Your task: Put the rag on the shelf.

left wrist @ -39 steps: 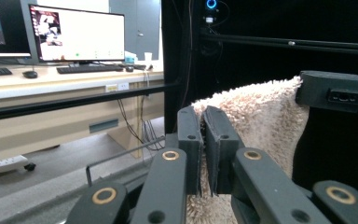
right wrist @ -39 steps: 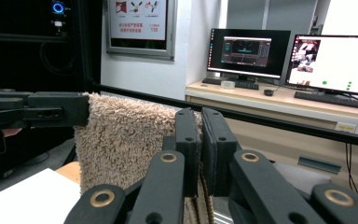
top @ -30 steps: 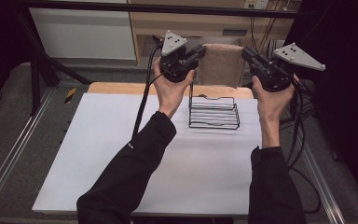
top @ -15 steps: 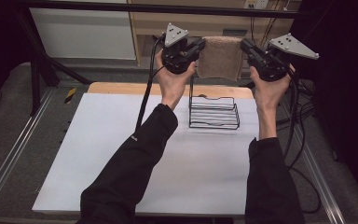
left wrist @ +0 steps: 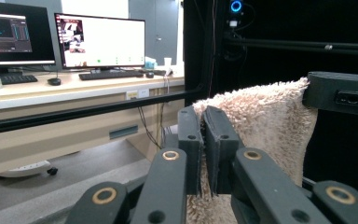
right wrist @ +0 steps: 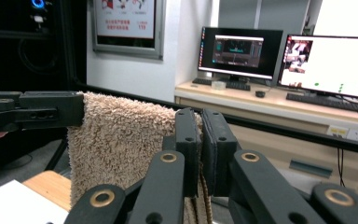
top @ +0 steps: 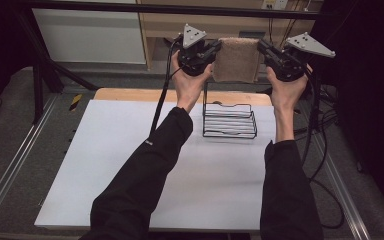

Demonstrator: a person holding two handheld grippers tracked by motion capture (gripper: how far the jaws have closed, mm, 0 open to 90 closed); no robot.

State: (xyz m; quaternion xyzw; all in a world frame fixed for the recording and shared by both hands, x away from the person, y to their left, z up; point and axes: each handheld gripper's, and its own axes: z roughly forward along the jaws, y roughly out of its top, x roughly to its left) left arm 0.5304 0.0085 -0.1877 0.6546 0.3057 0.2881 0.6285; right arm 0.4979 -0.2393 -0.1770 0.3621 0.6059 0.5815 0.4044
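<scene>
A beige fluffy towel (top: 236,59) hangs stretched between my two grippers, high above the far edge of the table. My left gripper (top: 216,48) is shut on the towel's left top corner, and my right gripper (top: 261,46) is shut on its right top corner. In the left gripper view the towel (left wrist: 265,121) is pinched between the jaws of my left gripper (left wrist: 204,122), with the other gripper (left wrist: 340,92) at its far corner. In the right gripper view my right gripper (right wrist: 201,123) clamps the towel (right wrist: 116,140). A black wire rack (top: 230,120) stands on the white table (top: 130,165) below the towel.
A wooden strip (top: 130,94) runs along the table's far edge. Beyond it stands a desk (left wrist: 51,93) with monitors (left wrist: 100,42) and keyboards. Black cables (top: 320,150) hang at the right side. A black frame bar (top: 130,7) crosses the back.
Both grippers have risen and moved farther away with the towel held between them, and the towel now hangs flatter and higher above the rack.
</scene>
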